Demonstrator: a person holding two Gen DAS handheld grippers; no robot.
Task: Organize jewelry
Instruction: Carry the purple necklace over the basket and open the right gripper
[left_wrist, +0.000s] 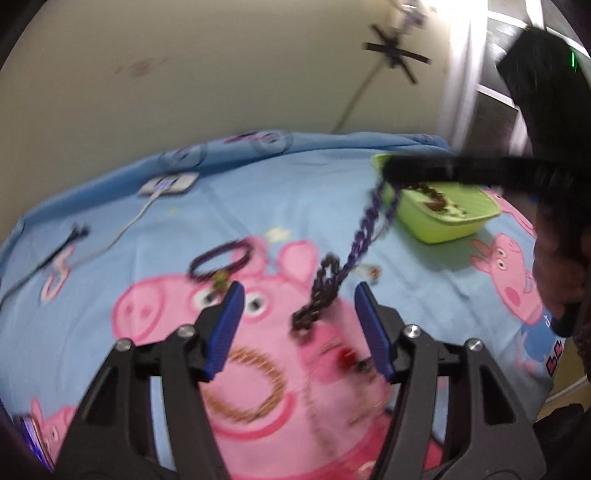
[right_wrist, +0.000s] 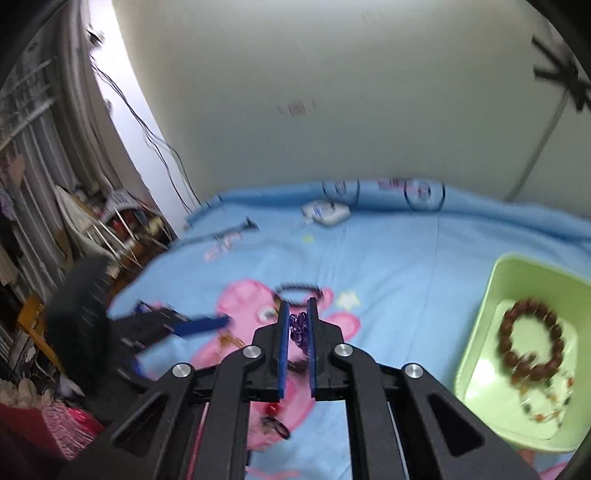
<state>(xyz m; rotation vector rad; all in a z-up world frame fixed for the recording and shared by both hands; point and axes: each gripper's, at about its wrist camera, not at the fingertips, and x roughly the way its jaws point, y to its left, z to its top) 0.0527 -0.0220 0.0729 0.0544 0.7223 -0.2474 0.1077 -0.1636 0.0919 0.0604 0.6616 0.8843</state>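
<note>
Right tongs (right_wrist: 296, 325) around purple beaded necklace (left_wrist: 364, 229)

One green tub (right_wrist: 480, 332) sits at the right, holding one brown bead bracelet (right_wrist: 528, 343) and one thin, pale chain with small coloured stones (right_wrist: 546, 410). One purple bead necklace (left_wrist: 365, 221) hangs in the air. On the blue sheet (left_wrist: 295, 192) lie one dark bead ring (left_wrist: 221, 260) farther off, one gold chain (left_wrist: 255, 384) near, and one small red-stoned piece (left_wrist: 347, 358), blurred. Far left are one white charger (left_wrist: 168, 184) and one black clip (left_wrist: 75, 233). Two grippers show: the left gripper (left_wrist: 299, 328), the right gripper (right_wrist: 297, 350).
</note>
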